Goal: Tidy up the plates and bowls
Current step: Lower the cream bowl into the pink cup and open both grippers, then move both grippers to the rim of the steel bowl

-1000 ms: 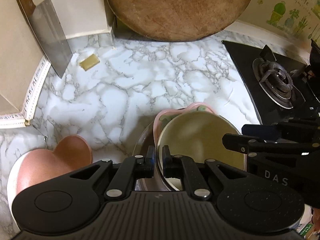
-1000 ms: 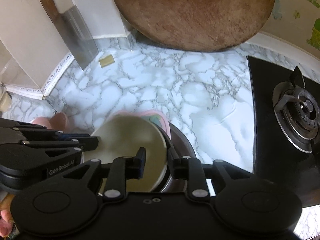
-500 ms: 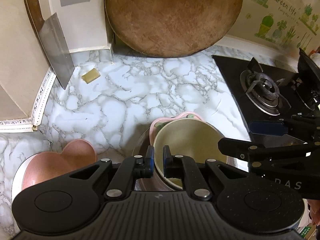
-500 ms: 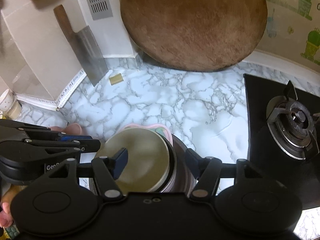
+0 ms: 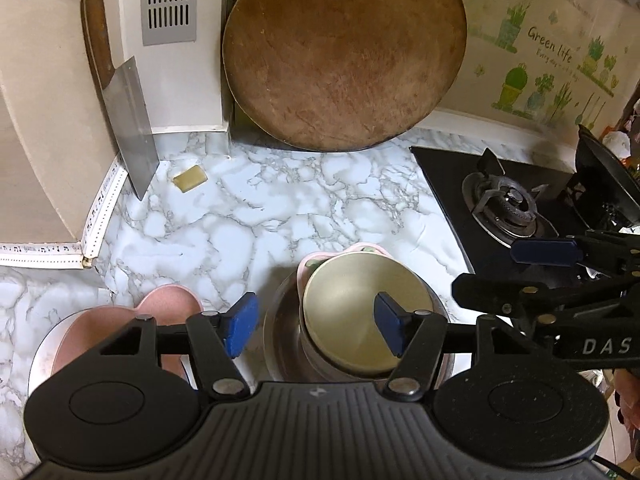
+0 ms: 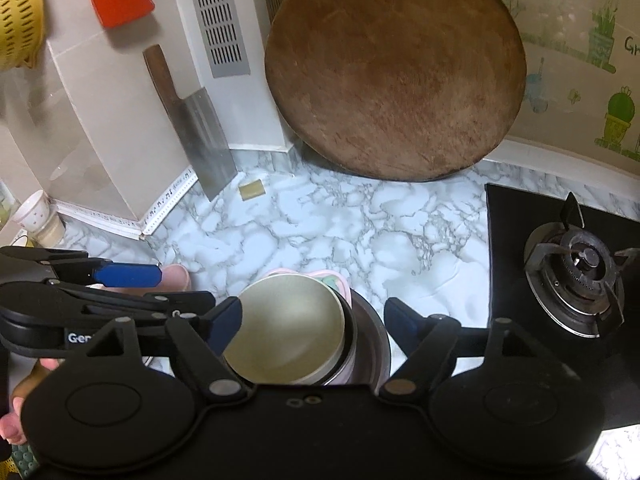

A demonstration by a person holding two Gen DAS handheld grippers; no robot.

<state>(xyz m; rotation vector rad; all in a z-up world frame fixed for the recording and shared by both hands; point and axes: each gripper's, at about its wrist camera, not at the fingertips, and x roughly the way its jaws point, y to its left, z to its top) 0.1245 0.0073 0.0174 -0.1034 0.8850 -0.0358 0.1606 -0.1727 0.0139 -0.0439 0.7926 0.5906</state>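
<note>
Leaning against the back wall, the round wooden chopping board [image 5: 344,56] dominates my view over the marble-patterned counter [image 5: 248,208], with the black gas hob [image 5: 508,204] at the right and a cleaver [image 5: 128,128] propped at the left. Nearer to me sits the stack I am sorting: a steel bowl [image 5: 280,332] at the bottom, a pink dish [image 5: 308,272] nested in it, and a cream bowl [image 5: 356,312] on top, standing on the counter between my two tools. A pink heart-shaped plate [image 5: 160,312] lies on a white plate [image 5: 44,356] just to the left of the stack. My left gripper [image 5: 316,328] hangs above the cream bowl, its jaws having just been opening, blue pads [image 5: 242,320] spread and, as far as I can judge, clear of the rim. My right gripper [image 6: 316,320] has likewise just been opening, fingers wide apart over the stack with nothing pinched. A small tan block [image 5: 190,178] rests by the cleaver.
</note>
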